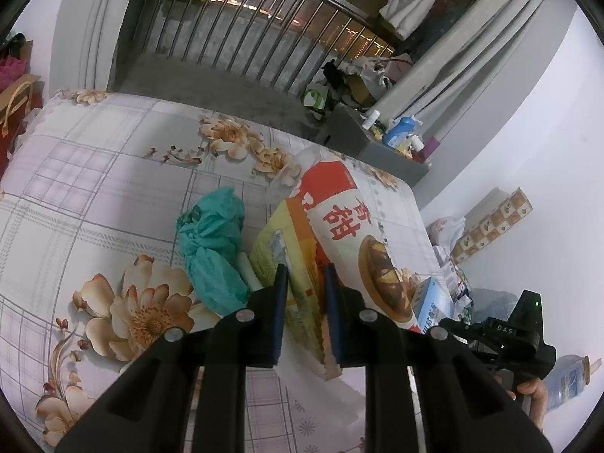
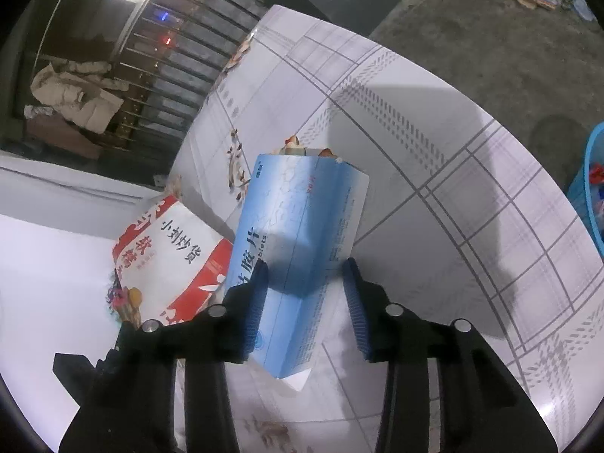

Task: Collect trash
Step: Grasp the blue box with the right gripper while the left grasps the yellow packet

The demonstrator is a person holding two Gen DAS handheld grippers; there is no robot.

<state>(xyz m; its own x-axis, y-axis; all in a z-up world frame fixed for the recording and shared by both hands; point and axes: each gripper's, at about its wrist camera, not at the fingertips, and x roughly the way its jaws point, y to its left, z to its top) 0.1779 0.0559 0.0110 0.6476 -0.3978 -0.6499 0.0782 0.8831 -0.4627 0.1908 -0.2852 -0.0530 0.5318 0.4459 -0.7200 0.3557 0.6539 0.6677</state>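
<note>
A: What can you read on the trash?

B: The white-and-red paper bag (image 1: pixel 347 234) carries big red characters "香甜"; from the right wrist it shows "小刘炒货". The blue box (image 2: pixel 298 249) reads "胺片" and part of "tablets".

A: And the grippers?

B: The left gripper (image 1: pixel 304 302) has its fingers nearly together, clamped on a yellow-green carton (image 1: pixel 290 275) and the bag's edge. The right gripper (image 2: pixel 305 302) stands wide; the box sits between the pads, touching the left one, clear of the right.

A: Around them?

B: A crumpled teal bag (image 1: pixel 213 249) lies just beside the carton on the floral bedsheet (image 1: pixel 94 196). A blue basket (image 2: pixel 592 185) stands on the floor past the bed's edge.
</note>
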